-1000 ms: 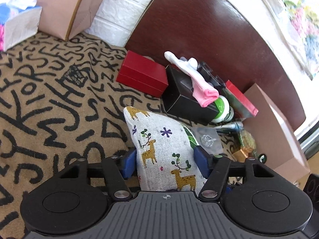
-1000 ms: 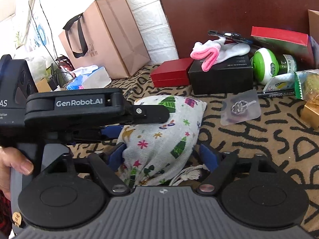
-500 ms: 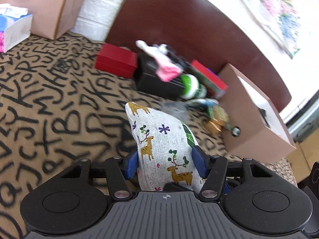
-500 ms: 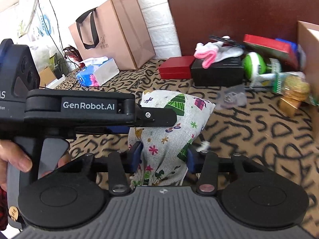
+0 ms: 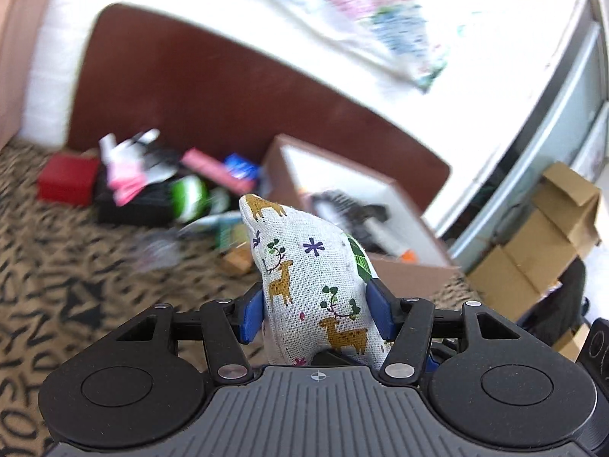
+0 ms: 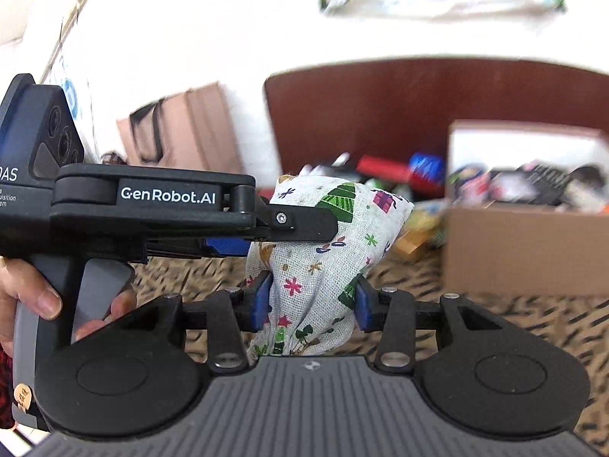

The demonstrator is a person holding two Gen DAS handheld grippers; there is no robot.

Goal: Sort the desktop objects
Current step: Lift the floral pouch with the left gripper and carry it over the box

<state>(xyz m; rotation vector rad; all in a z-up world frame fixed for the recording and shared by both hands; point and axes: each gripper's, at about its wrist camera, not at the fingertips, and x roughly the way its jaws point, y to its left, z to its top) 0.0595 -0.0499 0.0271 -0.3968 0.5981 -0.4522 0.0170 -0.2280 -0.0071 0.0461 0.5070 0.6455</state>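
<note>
A white cloth pouch [image 5: 304, 266] printed with deer and trees is held between both grippers, lifted above the patterned tabletop. My left gripper [image 5: 315, 312] is shut on one end of it. My right gripper [image 6: 310, 301] is shut on the other end of the pouch [image 6: 327, 243]. The left gripper's body [image 6: 152, 205] crosses the right wrist view from the left and grips the pouch's top. An open cardboard box [image 5: 365, 228] with several items inside stands just beyond the pouch; it also shows in the right wrist view [image 6: 525, 236] at the right.
A blurred pile of a red box [image 5: 66, 184], a black box [image 5: 133, 205], a pink-and-white sock [image 5: 125, 175] and a green jar [image 5: 188, 198] lies left of the cardboard box. A brown chair back [image 5: 213, 99] stands behind. A paper bag [image 6: 182, 133] stands at the far left.
Both grippers have lifted the pouch off the table and swung it right, toward the open cardboard box. The right gripper closed on the pouch during this time.
</note>
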